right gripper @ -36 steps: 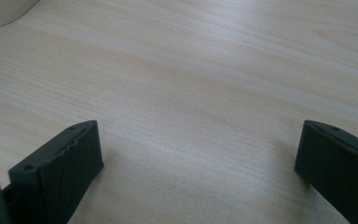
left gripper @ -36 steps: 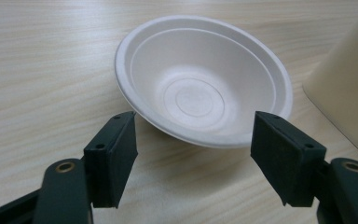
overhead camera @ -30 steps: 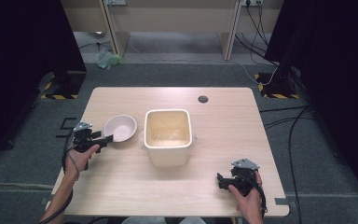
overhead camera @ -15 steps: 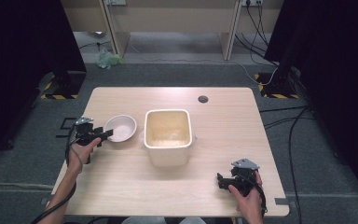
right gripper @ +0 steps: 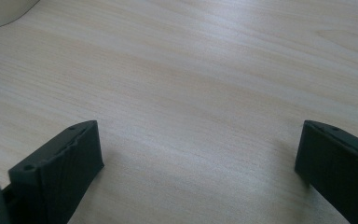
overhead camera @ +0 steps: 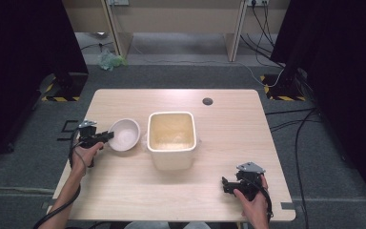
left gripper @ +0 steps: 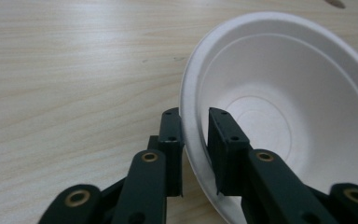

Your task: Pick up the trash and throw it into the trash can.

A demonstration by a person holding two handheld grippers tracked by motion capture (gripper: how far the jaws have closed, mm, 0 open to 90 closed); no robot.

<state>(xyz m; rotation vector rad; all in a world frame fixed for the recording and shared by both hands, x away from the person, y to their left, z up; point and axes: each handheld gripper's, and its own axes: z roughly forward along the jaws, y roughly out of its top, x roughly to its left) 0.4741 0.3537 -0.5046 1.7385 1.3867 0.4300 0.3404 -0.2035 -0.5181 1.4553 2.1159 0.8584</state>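
Observation:
A white paper bowl [overhead camera: 125, 134] sits on the wooden table [overhead camera: 233, 133], left of a cream tub [overhead camera: 171, 160]. My left gripper [overhead camera: 107, 136] reaches it from the left. In the left gripper view the jaws have just been closing, and my left gripper [left gripper: 196, 116] now pinches the near rim of the bowl [left gripper: 284, 93], one pad outside and one inside. My right gripper [overhead camera: 225, 185] rests near the table's front right. In its own view, my right gripper [right gripper: 198, 140] stands wide open over bare wood.
The cream tub has a square mouth and stands mid-table, close to the bowl's right side. A small dark disc [overhead camera: 208, 101] lies near the far edge. Dark floor, cables and desk legs surround the table.
My left gripper has moved right and slightly down to the bowl, and its jaws have closed on the rim. The right gripper has stayed still.

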